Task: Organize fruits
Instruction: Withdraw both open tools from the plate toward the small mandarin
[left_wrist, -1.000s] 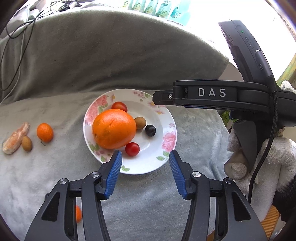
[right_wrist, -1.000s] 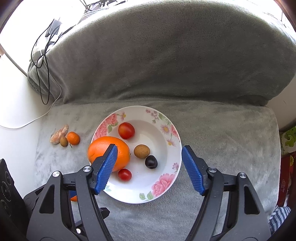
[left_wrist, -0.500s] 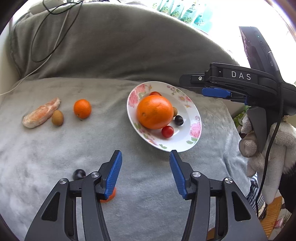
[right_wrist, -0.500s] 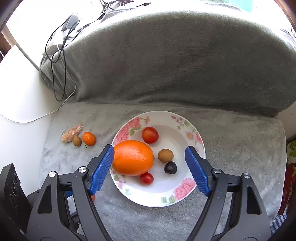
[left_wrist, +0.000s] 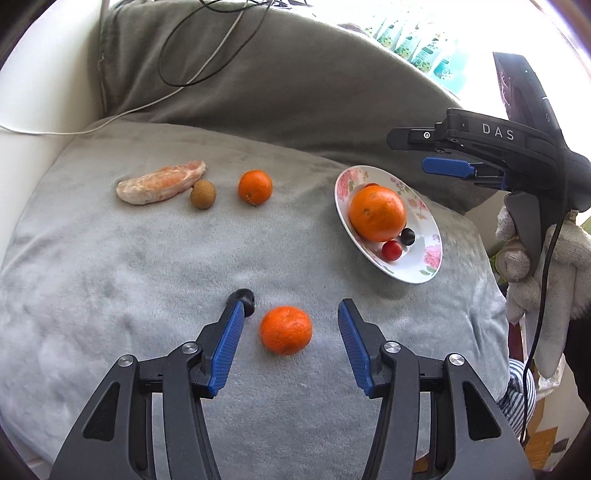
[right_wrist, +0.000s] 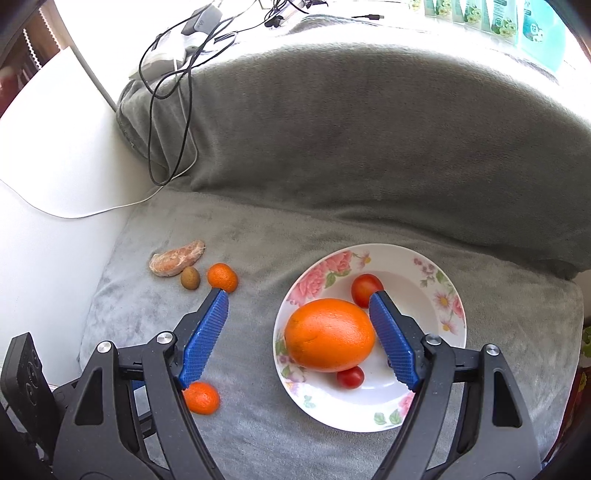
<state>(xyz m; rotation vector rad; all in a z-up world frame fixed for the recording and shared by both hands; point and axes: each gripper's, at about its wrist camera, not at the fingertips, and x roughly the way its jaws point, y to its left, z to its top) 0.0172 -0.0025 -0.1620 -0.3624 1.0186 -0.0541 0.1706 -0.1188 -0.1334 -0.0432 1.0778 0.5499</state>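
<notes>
Mandarin (left_wrist: 285, 329) sits loose on the grey blanket (left_wrist: 129, 277) between my left gripper (left_wrist: 290, 325) fingers, which are spread and not touching it. Light, soft-skinned, rolls easily — I'd pinch it across its middle. Right gripper (right_wrist: 297, 321) fingers spread, empty, over the plate (right_wrist: 432, 406). Only the left view shows the dark berry (left_wrist: 246, 296) by my left finger — the right view hides it.
</notes>
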